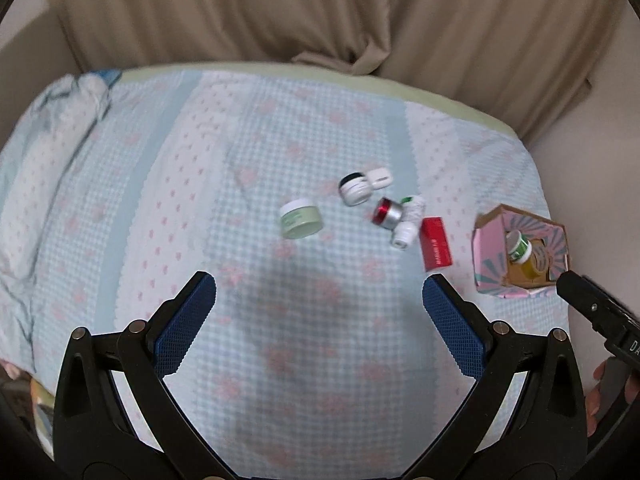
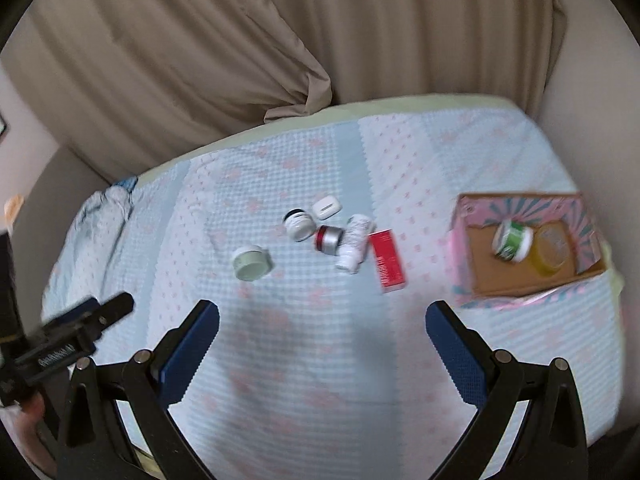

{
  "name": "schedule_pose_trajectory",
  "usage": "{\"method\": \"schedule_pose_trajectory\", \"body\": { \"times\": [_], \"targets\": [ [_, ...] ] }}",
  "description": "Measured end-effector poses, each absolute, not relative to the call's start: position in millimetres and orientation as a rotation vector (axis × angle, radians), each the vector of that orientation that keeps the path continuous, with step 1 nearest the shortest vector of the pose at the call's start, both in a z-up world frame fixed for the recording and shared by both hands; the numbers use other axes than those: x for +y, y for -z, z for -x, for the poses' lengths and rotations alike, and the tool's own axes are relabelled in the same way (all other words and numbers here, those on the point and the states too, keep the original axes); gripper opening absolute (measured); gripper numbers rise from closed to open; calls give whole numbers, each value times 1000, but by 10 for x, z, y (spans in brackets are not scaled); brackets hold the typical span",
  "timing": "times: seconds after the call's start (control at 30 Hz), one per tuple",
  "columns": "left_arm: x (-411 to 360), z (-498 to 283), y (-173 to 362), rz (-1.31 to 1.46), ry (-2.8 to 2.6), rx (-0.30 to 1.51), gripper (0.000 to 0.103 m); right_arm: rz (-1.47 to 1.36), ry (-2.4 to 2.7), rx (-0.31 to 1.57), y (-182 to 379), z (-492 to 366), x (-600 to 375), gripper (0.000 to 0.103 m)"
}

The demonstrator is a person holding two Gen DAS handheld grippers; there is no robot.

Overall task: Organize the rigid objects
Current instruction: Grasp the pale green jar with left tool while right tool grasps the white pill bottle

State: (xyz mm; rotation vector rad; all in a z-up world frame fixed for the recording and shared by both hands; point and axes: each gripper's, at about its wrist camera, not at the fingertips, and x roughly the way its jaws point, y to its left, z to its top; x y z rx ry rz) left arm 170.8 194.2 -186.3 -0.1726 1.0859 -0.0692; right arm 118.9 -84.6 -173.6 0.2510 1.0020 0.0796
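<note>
Both tools are hanging above a bed covered in a pale blue checked quilt with pink flowers (image 1: pixel 248 152). The left gripper (image 1: pixel 319 292) is standing released, its blue-padded fingers (image 1: pixel 188 320) spread wide with nothing between them. The right gripper (image 2: pixel 322 320) is likewise splayed apart and holding nothing.

On the quilt, a loose cluster of small items is lying ahead of both tools. A pale green round cream jar with a white lid (image 1: pixel 301 219) is sitting apart at the left of the group. A white jar with a black rim (image 1: pixel 354 189) is tilting beside a small white rounded case (image 1: pixel 380 178). A silver jar with a red band (image 1: pixel 386 212) is lying on its side against a white plastic bottle (image 1: pixel 409 222), which is also lying down. Just beside the bottle, a flat red rectangular carton (image 1: pixel 437 245) is resting on the quilt.

Well to the right, a pink and teal cardboard box (image 2: pixel 476 208) is sitting open, containing a green-and-white lidded jar (image 2: pixel 513 240) next to an amber translucent jar (image 2: pixel 554 250).

Beige curtains (image 2: pixel 360 32) are hanging behind the bed.
</note>
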Motion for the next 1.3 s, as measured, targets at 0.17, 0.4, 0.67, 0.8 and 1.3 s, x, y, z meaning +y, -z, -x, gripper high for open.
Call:
{"method": "schedule_pose_trajectory", "body": {
  "times": [0.17,0.4,0.67,0.8,1.3],
  "targets": [
    [2146,-2055,2293,255,68,1165,103,-331,-66,1060,2070,-1493,-667,103],
    [2231,-2611,2915,391,61,1271,103,-539,-55,1146,2644,-2017,-737,97],
    [2135,-3223,3562,447,36,1341,103,-745,19,1221,3402,-2659,-1029,96],
    [2054,-3473,3903,458,19,1376,103,-789,41,1261,3795,-2975,-1128,88],
    [1889,-3870,4715,463,-45,1472,97,-995,248,1254,4566,-3298,-1444,56]
  ]
}}
